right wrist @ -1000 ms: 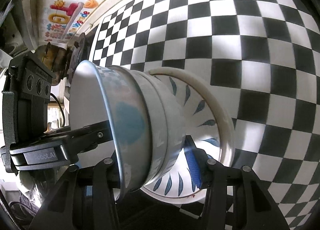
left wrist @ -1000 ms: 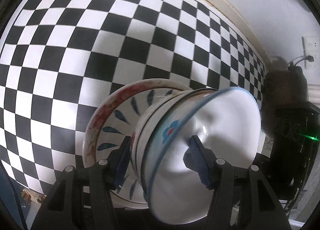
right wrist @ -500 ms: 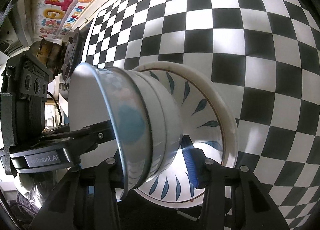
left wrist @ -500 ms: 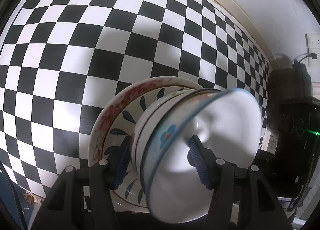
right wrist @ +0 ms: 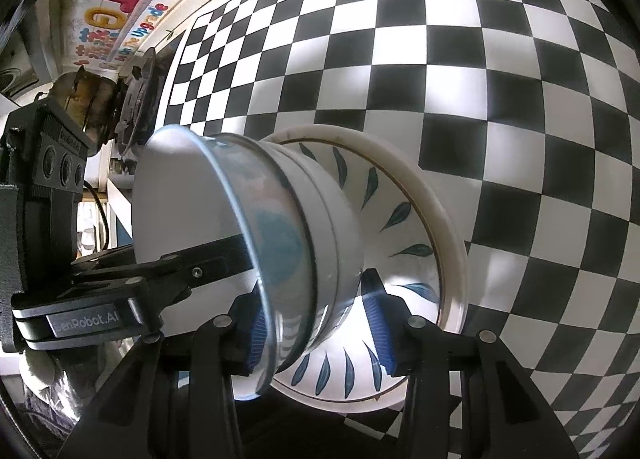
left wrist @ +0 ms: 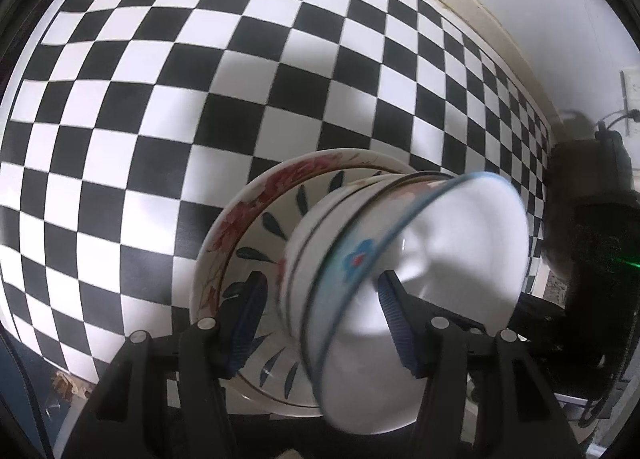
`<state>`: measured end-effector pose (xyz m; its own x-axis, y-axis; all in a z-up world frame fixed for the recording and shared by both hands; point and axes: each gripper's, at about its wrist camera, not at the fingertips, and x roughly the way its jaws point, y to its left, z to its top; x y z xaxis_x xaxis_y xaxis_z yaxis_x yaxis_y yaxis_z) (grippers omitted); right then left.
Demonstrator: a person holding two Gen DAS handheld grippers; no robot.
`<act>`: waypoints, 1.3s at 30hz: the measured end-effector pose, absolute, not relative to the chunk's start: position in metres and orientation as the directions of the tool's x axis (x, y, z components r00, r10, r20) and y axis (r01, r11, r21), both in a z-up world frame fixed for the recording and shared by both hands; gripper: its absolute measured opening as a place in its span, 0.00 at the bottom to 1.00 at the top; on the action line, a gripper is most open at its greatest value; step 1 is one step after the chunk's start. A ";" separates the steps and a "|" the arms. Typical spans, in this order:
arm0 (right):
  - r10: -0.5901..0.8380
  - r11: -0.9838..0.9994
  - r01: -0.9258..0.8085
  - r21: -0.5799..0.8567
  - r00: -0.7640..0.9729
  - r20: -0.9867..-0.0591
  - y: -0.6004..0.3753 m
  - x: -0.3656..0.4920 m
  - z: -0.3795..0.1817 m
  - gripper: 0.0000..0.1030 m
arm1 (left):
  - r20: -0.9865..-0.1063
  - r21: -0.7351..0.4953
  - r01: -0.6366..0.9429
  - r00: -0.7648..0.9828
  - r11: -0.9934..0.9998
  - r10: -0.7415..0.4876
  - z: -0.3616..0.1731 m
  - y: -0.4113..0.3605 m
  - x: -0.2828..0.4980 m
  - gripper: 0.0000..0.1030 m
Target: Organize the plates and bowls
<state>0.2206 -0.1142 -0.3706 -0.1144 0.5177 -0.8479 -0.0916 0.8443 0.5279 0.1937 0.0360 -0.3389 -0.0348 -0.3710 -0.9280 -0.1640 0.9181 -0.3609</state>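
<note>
Fingers of the left gripper [left wrist: 320,323], black with ribbed blue pads [left wrist: 394,323], straddle a stack of crockery from opposite faces. One pad lies inside the top bowl [left wrist: 440,259], a white bowl with a thin blue rim and a blue flower with a red centre on its outer wall. The other pad sits behind the nested bowls, against the face of the leaf-patterned plate [left wrist: 272,227]. The jaws look clamped on the stack, though motion blur hides the exact contact.

Seen from the right wrist, the right gripper [right wrist: 316,323] grips the same stack from the opposite side. Its fingers [right wrist: 378,323] likewise bracket the nested bowls: one pad at the blue-rimmed bowl [right wrist: 188,199], the other against the plate with dark blue leaf marks [right wrist: 400,219]. Between that bowl and the plate sit two more white bowls [right wrist: 336,227], nested.

Behind the leaf plate, a second plate with a red floral rim [left wrist: 236,227] shows from the left wrist only.

Beyond both sets of fingers lies a black-and-white checkered surface [left wrist: 200,79]. The stack appears tilted on edge against it, held between the two grippers.
</note>
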 end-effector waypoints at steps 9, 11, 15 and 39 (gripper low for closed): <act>0.479 0.866 -0.115 0.487 -0.092 -0.873 -0.115 0.218 -0.357 0.45 | -0.947 -0.315 -0.164 -0.008 0.935 -0.320 -0.330 0.043 0.185 0.56; 0.459 0.876 -0.129 0.465 -0.077 -0.885 -0.115 0.216 -0.352 0.46 | -0.953 -0.300 -0.158 0.013 0.941 -0.302 -0.324 0.044 0.184 0.63; 0.405 0.900 -0.156 0.407 -0.048 -0.913 -0.117 0.211 -0.339 0.50 | -0.975 -0.215 -0.136 0.078 0.967 -0.206 -0.306 0.046 0.180 0.72; 0.193 0.973 -0.191 0.131 0.353 -0.916 -0.152 0.132 -0.177 0.84 | -0.902 0.007 -0.159 0.425 0.987 0.074 -0.164 0.023 0.091 0.91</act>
